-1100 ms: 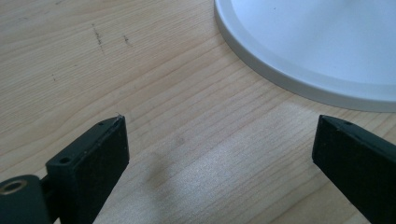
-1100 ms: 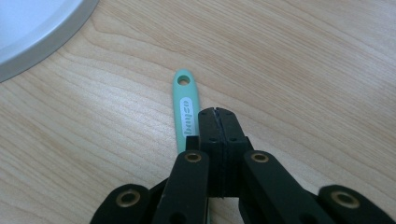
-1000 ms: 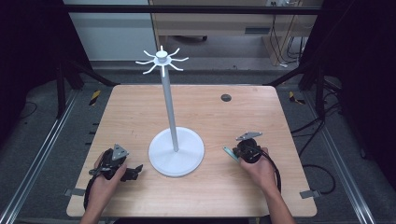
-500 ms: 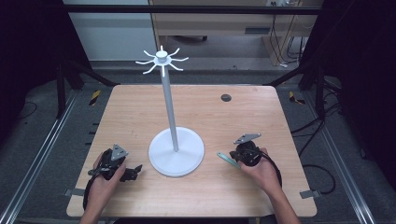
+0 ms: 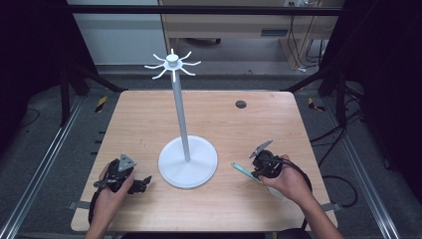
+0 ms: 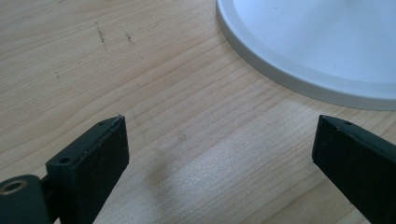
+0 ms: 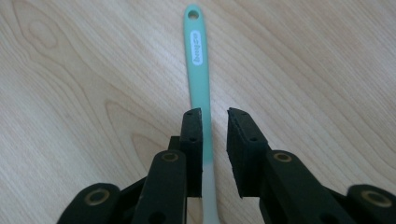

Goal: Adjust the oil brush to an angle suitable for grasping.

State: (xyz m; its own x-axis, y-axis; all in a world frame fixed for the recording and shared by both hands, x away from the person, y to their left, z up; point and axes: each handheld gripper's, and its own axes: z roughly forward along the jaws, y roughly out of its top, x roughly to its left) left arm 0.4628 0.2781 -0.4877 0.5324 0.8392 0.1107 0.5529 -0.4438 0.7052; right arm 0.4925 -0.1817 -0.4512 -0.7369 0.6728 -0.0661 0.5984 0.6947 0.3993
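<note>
- Spatula (image 7: 198, 70), teal-handled, lies between the jaws of the right gripper (image 7: 215, 116), its hole end pointing toward the stand (image 5: 187, 162); the jaws have just been opening, a gap shows at one pad, so whether it is gripped is hard to tell.
- Left gripper (image 6: 219, 140) rests wide open and empty on the table (image 5: 149, 114), just beside the stand's base.
- Progress, as I judge it: early; hanging on a hook (image 5: 191, 63) is left, and none is loaded.
- Spatula's blade is hidden under the right hand (image 5: 286, 177).
</note>
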